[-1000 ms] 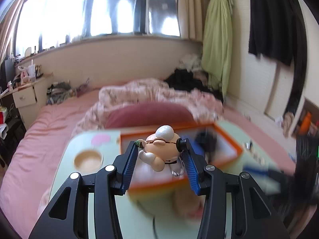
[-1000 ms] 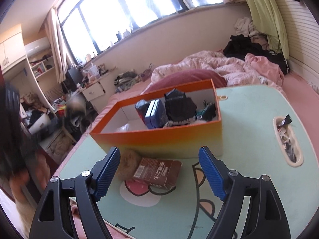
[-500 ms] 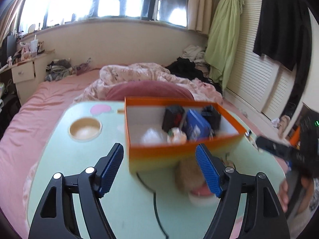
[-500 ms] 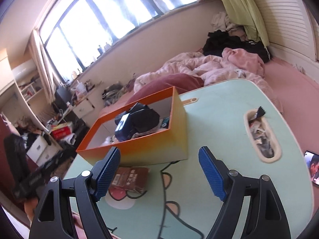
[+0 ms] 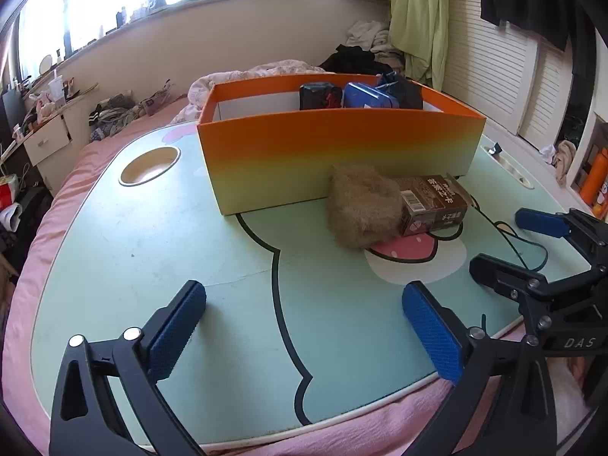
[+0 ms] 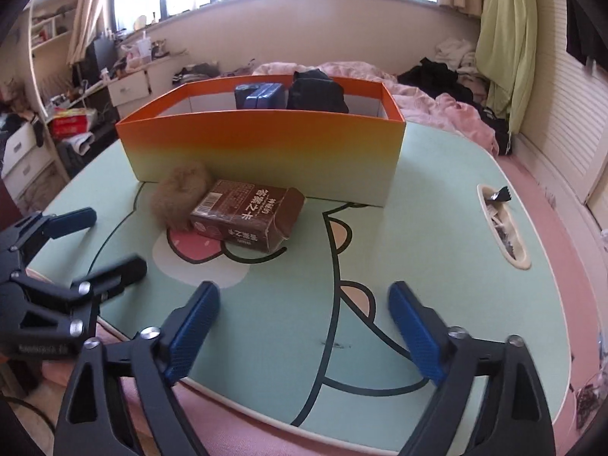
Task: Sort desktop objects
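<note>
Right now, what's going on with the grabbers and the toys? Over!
Both jaws opening, nothing between them. Brown carton and fuzzy ball on table, outside orange box. Nothing in the way.

Near table free (orange box blocks beyond).

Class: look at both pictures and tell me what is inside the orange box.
Inside the orange box stand a black case, a blue case and a black bundle. The front wall hides the floor and anything lying low.
</note>
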Tool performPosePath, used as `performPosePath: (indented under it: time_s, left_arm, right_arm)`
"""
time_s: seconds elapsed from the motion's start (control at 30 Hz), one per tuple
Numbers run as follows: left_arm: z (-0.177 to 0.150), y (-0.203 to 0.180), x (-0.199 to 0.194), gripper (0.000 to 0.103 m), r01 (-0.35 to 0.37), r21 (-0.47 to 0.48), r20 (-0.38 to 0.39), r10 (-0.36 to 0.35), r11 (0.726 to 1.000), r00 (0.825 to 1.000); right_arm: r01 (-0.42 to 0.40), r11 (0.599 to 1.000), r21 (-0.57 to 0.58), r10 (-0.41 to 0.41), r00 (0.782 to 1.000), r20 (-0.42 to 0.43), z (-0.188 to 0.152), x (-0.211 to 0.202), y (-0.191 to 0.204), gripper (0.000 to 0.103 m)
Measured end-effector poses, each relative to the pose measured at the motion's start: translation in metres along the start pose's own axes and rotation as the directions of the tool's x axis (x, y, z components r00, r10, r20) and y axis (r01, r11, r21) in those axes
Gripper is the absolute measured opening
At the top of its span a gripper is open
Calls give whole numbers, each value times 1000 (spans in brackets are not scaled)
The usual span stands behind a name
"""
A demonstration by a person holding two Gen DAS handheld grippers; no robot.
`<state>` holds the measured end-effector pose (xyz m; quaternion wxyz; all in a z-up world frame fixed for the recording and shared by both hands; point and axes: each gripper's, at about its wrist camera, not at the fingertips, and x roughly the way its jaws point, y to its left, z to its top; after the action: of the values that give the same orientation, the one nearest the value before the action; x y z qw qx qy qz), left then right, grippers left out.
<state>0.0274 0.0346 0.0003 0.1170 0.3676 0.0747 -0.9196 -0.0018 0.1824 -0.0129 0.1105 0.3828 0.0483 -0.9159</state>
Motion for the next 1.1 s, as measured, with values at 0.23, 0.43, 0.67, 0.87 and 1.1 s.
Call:
performPosePath:
  time_s: [0.23, 0.43, 0.67, 0.87, 1.1]
  left_arm:
    - [1, 0, 2, 103, 4, 7, 1, -4, 1000, 1000]
    - [1, 0, 2, 103, 7, 10, 0, -7, 1000, 1000]
    - [1, 0, 2, 103, 12, 16, 0, -12, 1000, 1000]
    - [1, 0, 2, 103, 15, 20, -1, -15, 1000, 1000]
    - [1, 0, 2, 103, 20, 26, -2, -20, 999, 1000]
  right_arm:
    - [1, 1000, 3, -1, 1000, 10, -2, 2, -8, 103]
    - [-1, 1000, -1, 1, 1000, 10, -1, 2, -6, 103]
    - [0, 1000, 0, 0, 1000, 11, -1, 2, -5, 103]
    - [0, 1000, 0, 0, 1000, 11, 0, 2, -5, 103]
    - [1, 1000, -1, -1, 1000, 12, 0, 3, -6, 103]
